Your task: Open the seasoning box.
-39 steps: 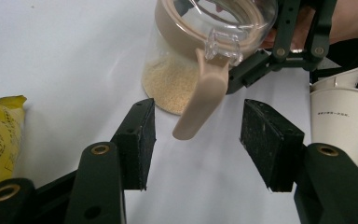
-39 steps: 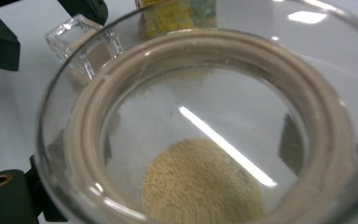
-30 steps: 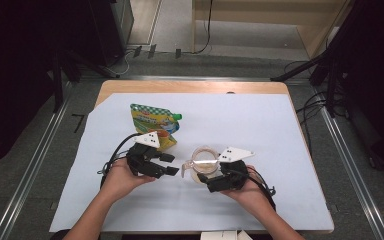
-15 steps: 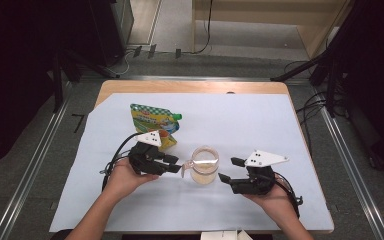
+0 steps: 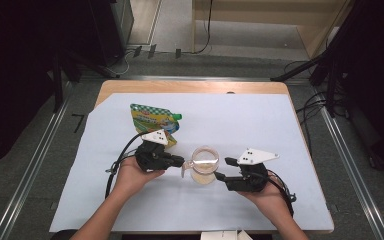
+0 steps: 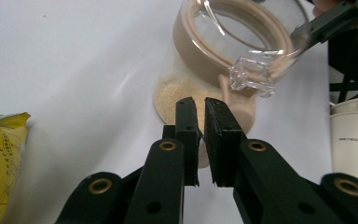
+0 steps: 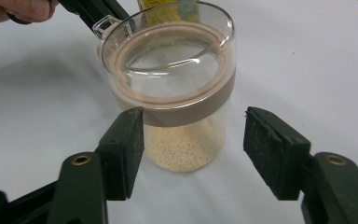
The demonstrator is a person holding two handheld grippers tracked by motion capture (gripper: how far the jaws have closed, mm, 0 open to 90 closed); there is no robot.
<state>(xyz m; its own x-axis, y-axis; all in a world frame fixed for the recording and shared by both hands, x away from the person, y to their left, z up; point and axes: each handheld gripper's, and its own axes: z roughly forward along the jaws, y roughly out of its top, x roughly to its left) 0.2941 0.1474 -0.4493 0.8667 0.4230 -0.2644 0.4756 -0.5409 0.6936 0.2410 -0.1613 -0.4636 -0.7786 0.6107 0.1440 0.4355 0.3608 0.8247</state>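
I find the glass jar [image 5: 204, 165] upright on the white sheet covering the bench [image 5: 260, 125], near its front middle, with pale granules in its bottom and a tan band below the rim. My left tongs [image 5: 181, 161] have just been closing and now stand almost clenched; in the left gripper view their pads [image 6: 186, 135] pinch what appears to be the jar's tan hinged lid flap [image 6: 235, 105], though the contact itself is partly hidden behind the tips. My right tongs [image 7: 193, 149] have also been closing, yet remain released: the jar sits between the pads, the left one at the glass, the right one apart from it. A yellow and green pouch [image 5: 155, 122] lies flat behind the left hand [image 5: 130, 175]. A paper cup [image 6: 354, 135] stands at the left gripper view's right edge.
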